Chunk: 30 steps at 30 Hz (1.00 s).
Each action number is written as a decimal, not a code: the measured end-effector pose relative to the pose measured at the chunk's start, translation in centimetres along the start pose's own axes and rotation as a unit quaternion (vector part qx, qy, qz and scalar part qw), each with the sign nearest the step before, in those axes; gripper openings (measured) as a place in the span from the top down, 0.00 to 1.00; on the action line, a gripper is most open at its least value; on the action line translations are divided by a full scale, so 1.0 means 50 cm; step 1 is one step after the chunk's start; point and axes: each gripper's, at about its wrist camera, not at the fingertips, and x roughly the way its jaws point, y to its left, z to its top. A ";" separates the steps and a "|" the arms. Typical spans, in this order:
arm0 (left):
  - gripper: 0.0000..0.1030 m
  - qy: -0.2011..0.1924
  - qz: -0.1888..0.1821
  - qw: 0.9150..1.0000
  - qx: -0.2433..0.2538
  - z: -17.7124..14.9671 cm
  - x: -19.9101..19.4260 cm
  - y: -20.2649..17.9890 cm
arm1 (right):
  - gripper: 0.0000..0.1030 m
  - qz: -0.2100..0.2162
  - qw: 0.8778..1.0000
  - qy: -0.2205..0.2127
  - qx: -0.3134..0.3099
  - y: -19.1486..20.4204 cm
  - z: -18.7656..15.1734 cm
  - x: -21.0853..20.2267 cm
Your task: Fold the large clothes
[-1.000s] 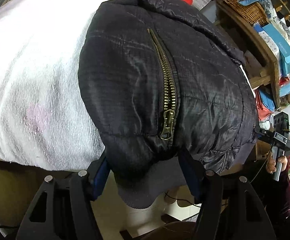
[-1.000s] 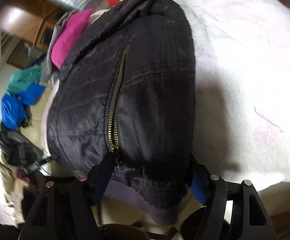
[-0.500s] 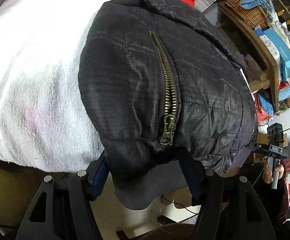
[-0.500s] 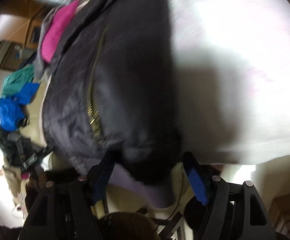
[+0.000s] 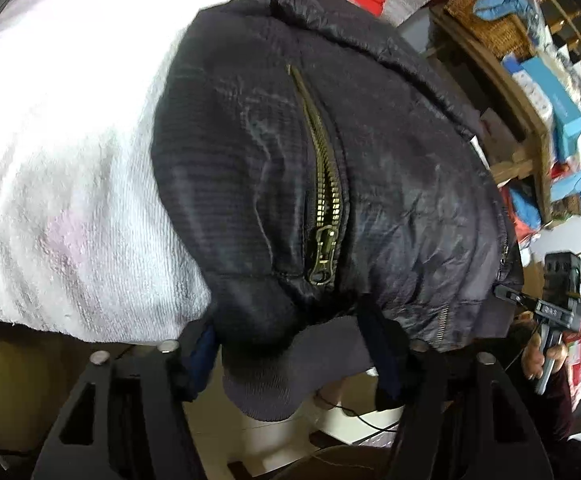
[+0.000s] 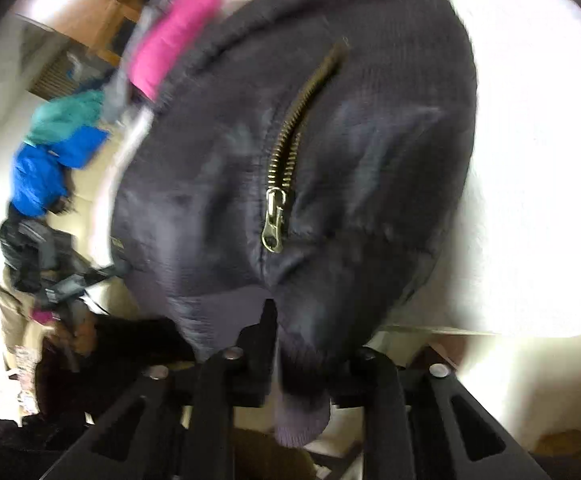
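A black quilted jacket [image 5: 250,168] with a brass pocket zipper [image 5: 322,200] lies on a white towel-covered surface [image 5: 62,184], its ribbed hem [image 5: 286,376] hanging over the near edge. My left gripper [image 5: 290,344] is open, its jaws wide on either side of the hem. In the right wrist view the same jacket [image 6: 350,160] fills the middle. My right gripper [image 6: 310,344] has closed narrowly on the ribbed hem [image 6: 298,412] near another zipper pull [image 6: 272,224]. That view is blurred.
A wooden shelf [image 5: 526,128] with a wicker basket and blue boxes stands at the right. Pink [image 6: 174,40], teal and blue clothes [image 6: 46,172] lie piled to the left of the jacket. The other hand-held gripper shows at each view's side [image 5: 558,308].
My right gripper has closed from wide open onto the jacket's hem and shifted, with strong motion blur. My left gripper has stayed open around the hem.
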 end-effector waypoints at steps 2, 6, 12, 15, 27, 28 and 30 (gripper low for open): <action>0.52 -0.011 -0.012 1.000 -0.005 0.004 -0.016 0.002 | 0.82 0.016 0.999 -0.033 -0.012 0.032 0.009 -0.034; 0.73 -0.048 -0.065 0.997 0.002 0.033 -0.068 -0.022 | 0.82 0.047 0.994 -0.091 -0.028 0.074 0.059 -0.088; 0.76 -0.132 -0.104 0.985 0.047 0.134 -0.162 -0.100 | 0.83 0.083 0.979 -0.185 -0.020 0.105 0.185 -0.111; 0.77 -0.175 -0.109 0.977 0.051 0.221 -0.189 -0.122 | 0.83 0.100 0.969 -0.225 0.011 0.081 0.248 -0.123; 0.79 -0.210 -0.085 0.973 -0.046 0.627 -0.060 -0.058 | 0.83 0.110 0.924 -0.332 0.152 -0.093 0.598 -0.080; 0.79 -0.209 -0.078 0.973 -0.055 0.659 -0.044 -0.048 | 0.83 0.107 0.924 -0.332 0.154 -0.101 0.623 -0.071; 0.79 -0.203 -0.063 0.974 -0.072 0.712 -0.015 -0.019 | 0.84 0.097 0.924 -0.332 0.163 -0.125 0.687 -0.043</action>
